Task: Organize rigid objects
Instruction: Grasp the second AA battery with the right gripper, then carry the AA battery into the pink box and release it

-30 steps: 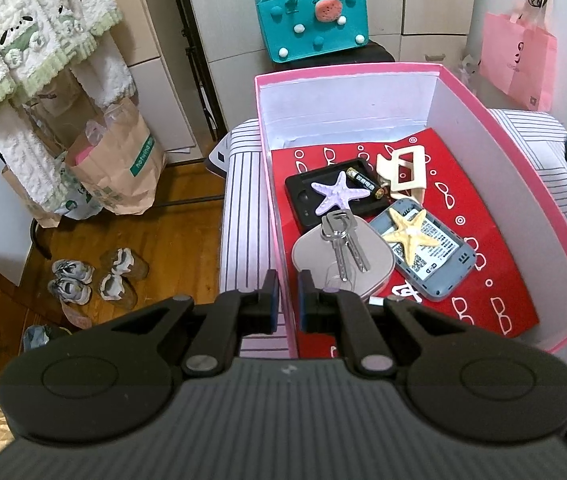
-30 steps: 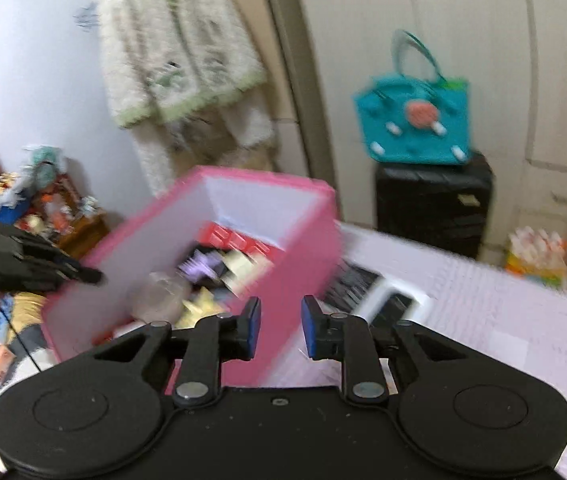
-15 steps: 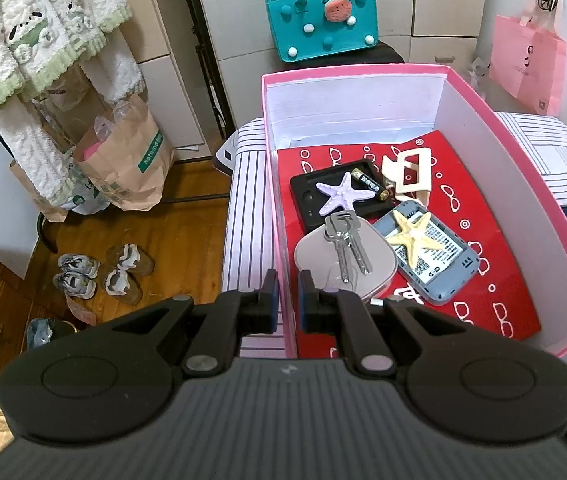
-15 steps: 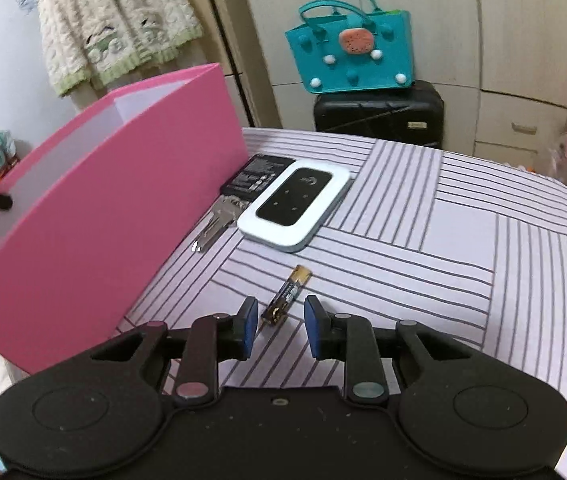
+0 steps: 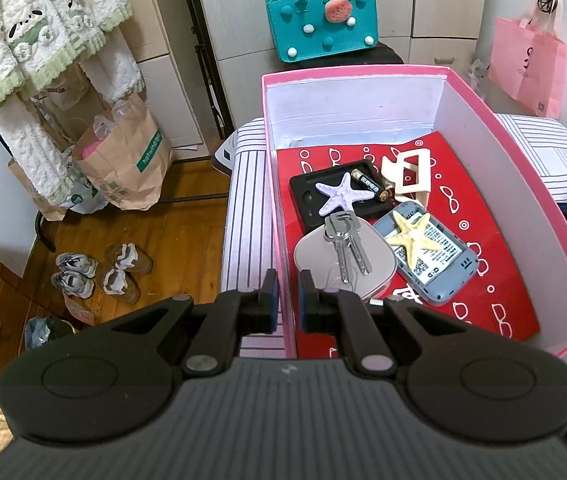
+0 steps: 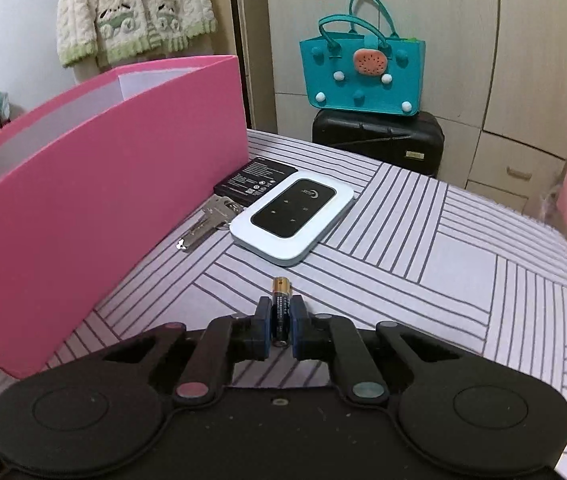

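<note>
My right gripper [image 6: 280,320] is low over the striped cushion [image 6: 443,260]. Its jaws are closing, and the pads press on a black-and-gold battery [image 6: 281,292]. Beyond it lie a white pocket router [image 6: 293,220], a black battery pack [image 6: 257,182] and keys [image 6: 207,224], beside the pink box [image 6: 103,168]. My left gripper [image 5: 286,300] is shut on the near left wall of the pink box [image 5: 355,70]. Inside lie a black case [image 5: 307,196] with a purple starfish [image 5: 339,198], another battery [image 5: 369,186], a cream hair clip [image 5: 407,174], keys [image 5: 343,240] and a yellow starfish [image 5: 411,232].
A teal felt bag [image 6: 363,76] sits on a black suitcase [image 6: 379,140] behind the cushion. A pink bag [image 5: 527,64] hangs at the right. On the wooden floor to the left are a paper bag [image 5: 123,164] and shoes [image 5: 95,272].
My right gripper swung away from the box, came down to the striped cushion and closed on the battery. The left gripper kept its hold on the box wall.
</note>
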